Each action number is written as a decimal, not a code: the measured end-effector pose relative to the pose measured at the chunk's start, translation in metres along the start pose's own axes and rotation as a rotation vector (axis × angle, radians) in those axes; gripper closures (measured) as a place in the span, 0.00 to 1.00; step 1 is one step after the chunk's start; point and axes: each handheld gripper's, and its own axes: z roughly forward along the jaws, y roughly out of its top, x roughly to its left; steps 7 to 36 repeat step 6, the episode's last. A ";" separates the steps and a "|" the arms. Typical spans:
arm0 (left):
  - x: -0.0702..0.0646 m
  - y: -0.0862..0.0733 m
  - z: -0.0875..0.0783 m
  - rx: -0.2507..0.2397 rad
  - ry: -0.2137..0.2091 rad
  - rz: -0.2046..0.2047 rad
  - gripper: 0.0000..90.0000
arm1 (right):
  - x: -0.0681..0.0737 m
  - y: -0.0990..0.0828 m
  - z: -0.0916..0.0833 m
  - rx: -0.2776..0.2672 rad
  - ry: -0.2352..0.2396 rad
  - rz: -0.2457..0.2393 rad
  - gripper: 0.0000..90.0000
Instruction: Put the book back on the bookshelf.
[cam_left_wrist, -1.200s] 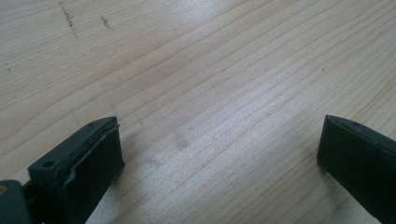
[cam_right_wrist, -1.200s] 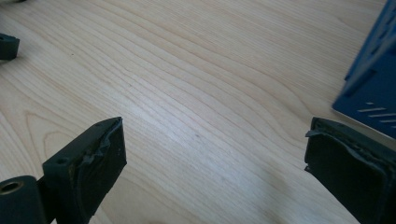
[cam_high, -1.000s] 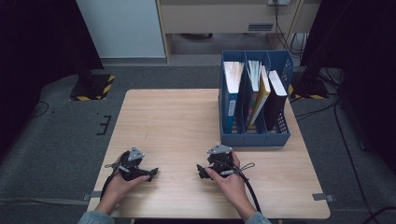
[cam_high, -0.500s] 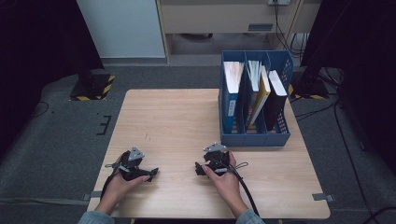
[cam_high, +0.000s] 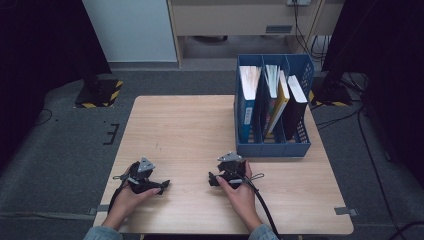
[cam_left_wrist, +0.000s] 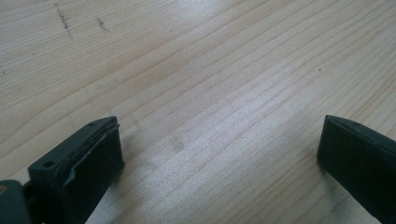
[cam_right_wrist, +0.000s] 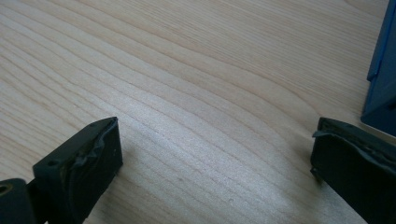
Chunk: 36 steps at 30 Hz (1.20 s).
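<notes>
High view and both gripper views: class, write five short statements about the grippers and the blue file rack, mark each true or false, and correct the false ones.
1. The blue file rack stands on the table. True.
2. The right gripper grips a book. False: its jaws stand wide apart over bare wood with nothing between them, and they have just been opening further.
3. The left gripper is open with nothing between its jaws. True.
4. The rack is empty. False: books stand upright in its compartments.
5. The rack lies between the two grippers. False: it stands beyond the right gripper, toward the table's far right.
</notes>
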 end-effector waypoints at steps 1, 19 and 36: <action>0.000 0.000 0.000 0.001 -0.001 0.001 0.00 | 0.000 0.000 0.000 0.001 -0.003 0.000 0.02; 0.000 0.001 0.000 0.003 -0.004 0.005 0.00 | 0.000 0.000 0.000 0.007 -0.017 0.013 0.00; 0.000 0.001 0.000 0.003 -0.004 0.005 0.00 | 0.000 0.000 0.000 0.007 -0.017 0.013 0.00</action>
